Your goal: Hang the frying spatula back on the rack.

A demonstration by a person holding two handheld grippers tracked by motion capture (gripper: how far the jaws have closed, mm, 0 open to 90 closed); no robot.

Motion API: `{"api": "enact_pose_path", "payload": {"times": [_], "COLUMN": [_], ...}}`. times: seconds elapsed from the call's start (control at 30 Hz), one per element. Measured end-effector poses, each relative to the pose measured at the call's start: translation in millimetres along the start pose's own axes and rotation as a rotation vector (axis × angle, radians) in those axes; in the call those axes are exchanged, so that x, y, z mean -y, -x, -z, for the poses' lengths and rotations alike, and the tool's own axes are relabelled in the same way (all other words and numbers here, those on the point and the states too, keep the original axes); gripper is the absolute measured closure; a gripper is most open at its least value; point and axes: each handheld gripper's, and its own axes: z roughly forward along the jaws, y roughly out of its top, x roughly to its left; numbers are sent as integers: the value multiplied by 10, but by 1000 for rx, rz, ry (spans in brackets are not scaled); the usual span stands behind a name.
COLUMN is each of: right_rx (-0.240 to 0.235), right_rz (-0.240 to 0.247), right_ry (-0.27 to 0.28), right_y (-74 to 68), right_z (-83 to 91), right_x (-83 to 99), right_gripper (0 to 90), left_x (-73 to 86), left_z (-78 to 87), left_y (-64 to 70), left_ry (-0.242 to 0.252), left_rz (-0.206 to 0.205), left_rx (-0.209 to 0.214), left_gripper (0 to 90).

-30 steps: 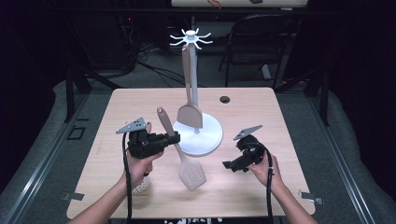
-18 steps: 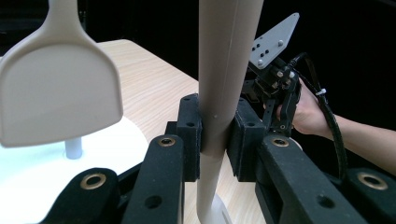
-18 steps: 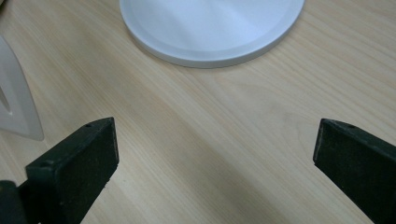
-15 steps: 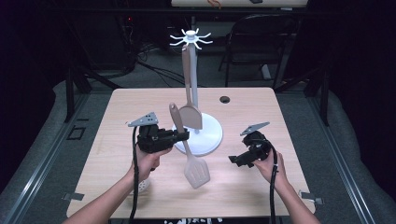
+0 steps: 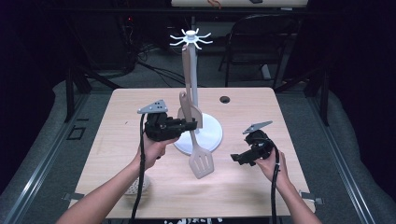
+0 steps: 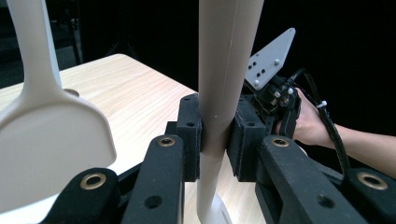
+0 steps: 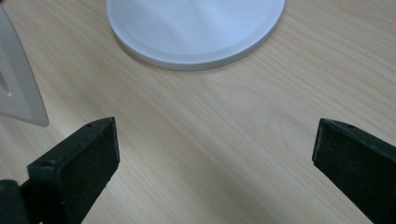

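Two tools, one spatula held near upright

Left tool point(image 5: 189, 125) is clamped on the handle of a beige slotted spatula point(image 5: 200, 161), approx mid-handle. In the left gripper view the handle point(image 6: 223, 88) runs straight up between the two pads, both pressed vs. it. Spatula stands nearly upright, slightly tilted: handle end up above the left tool, slotted blade hanging below it, close over the tabletop point(image 5: 243, 186); can't tell if the blade tip touches the wood.

Just behind the left tool, on its far side: white utensil stand point(image 5: 192, 70) w/ round base point(image 5: 210, 135) and hooked crown on top. A 2nd beige spatula point(image 6: 46, 140) hangs on the stand; its flat blade shows just beside the left tool's jaws in the left gripper view.

Right tool point(image 5: 238, 158) is held low over the tabletop, well apart from the left tool, on the held spatula's other side. Jaws spread wide, nothing between them, bare wood under them. Ahead of the right tool: stand base point(image 7: 196, 28), near but not touching. Held spatula's blade edge point(image 7: 18, 98) sits off its left jaw.
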Motion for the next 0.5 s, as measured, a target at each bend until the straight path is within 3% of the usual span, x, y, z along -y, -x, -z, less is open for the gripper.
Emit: {"api": "enact_pose_path", "payload": {"times": [0.5], "right_rx": [13], "right_rz": [0], "right_ry": [16], "right_y": [1], "right_z": [29], "right_x": [-10], "right_gripper": [6], "left_x": [-275], "left_z": [-103], "left_y": [-71], "left_ry": [-30], "left_rz": [-45], "left_rx": [-27], "left_gripper": [769]}}
